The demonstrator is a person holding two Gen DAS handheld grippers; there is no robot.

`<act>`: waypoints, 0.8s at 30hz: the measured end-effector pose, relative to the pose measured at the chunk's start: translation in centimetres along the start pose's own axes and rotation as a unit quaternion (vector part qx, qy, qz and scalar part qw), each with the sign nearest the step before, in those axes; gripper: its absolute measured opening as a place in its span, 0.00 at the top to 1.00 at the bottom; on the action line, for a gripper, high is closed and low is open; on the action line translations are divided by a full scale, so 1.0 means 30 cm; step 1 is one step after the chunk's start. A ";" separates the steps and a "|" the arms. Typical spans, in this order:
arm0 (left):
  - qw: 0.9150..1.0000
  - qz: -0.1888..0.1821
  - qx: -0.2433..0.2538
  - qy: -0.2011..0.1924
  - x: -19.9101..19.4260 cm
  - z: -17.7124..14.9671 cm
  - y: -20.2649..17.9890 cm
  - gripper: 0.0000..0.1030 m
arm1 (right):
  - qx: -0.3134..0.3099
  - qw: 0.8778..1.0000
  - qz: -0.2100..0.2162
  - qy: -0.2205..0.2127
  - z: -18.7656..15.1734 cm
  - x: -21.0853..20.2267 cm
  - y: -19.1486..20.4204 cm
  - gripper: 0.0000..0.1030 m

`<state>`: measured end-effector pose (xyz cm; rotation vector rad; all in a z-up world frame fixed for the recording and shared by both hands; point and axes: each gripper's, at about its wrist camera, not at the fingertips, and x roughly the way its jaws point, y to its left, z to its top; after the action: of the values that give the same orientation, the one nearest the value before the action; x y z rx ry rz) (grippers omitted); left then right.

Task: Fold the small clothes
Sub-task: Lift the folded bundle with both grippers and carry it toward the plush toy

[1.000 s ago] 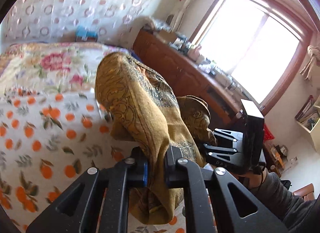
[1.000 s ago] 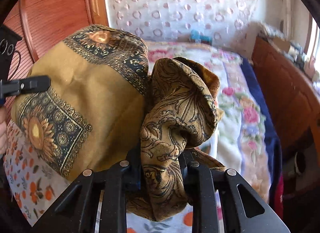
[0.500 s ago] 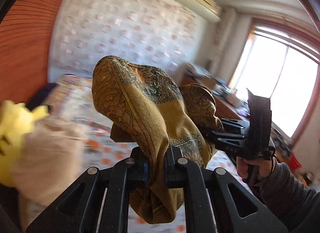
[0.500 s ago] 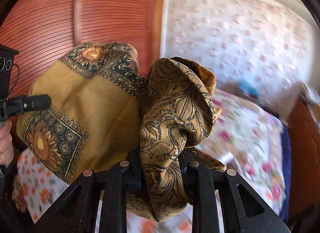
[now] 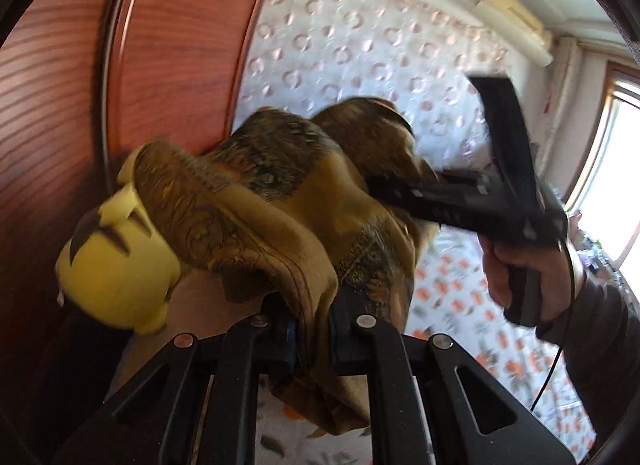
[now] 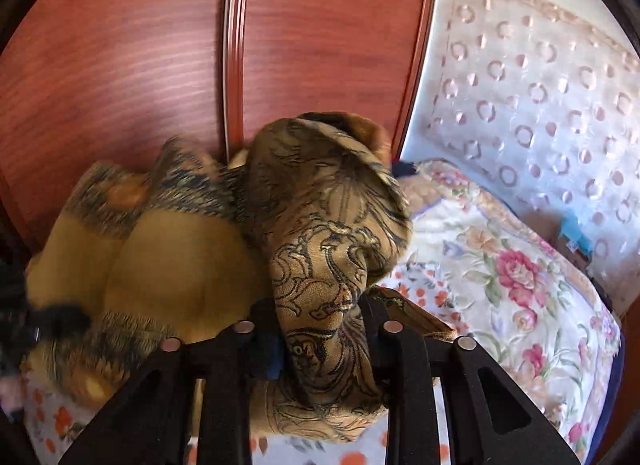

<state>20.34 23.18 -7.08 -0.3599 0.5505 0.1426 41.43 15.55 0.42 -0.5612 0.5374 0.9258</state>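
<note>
Left tongs (image 5: 313, 335) clamped narrow on gold patterned cloth (image 5: 280, 201). Right tongs (image 6: 320, 339) opening, bunched cloth (image 6: 324, 249) between pads. Cloth held up above bed (image 6: 500, 265), in front of wooden headboard (image 6: 140, 65). Yellow plush toy (image 5: 116, 265) just behind cloth at left.

Left hand-held gripper (image 5: 313, 335): jaws nearly closed, clamped on a fold of the mustard patterned cloth (image 5: 280, 201), tilted down.
Right hand-held gripper (image 6: 320, 339): jaws opening, a bunched fold of the cloth between them, tilted down.
Right hand (image 5: 524, 269): wrapped around its gripper's handle; grey sleeve (image 5: 596, 337) at the wrist.
Left hand: hidden behind the camera.
</note>
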 end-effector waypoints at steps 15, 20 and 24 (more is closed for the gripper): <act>0.998 0.026 -0.053 0.005 0.025 -0.125 0.018 0.85 | 0.077 0.994 -0.017 -0.078 -0.052 -0.053 -0.043 0.36; 0.998 0.019 -0.063 0.005 0.015 -0.114 0.045 0.84 | 0.105 0.992 -0.010 -0.067 -0.123 -0.069 -0.011 0.36; 0.998 0.018 -0.063 0.003 0.013 -0.112 0.044 0.84 | 0.142 0.989 0.011 -0.028 -0.179 -0.096 -0.032 0.36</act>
<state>18.74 23.16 -10.33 -0.4730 0.5554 0.2114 39.83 9.89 -1.44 -0.2708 0.6127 0.8647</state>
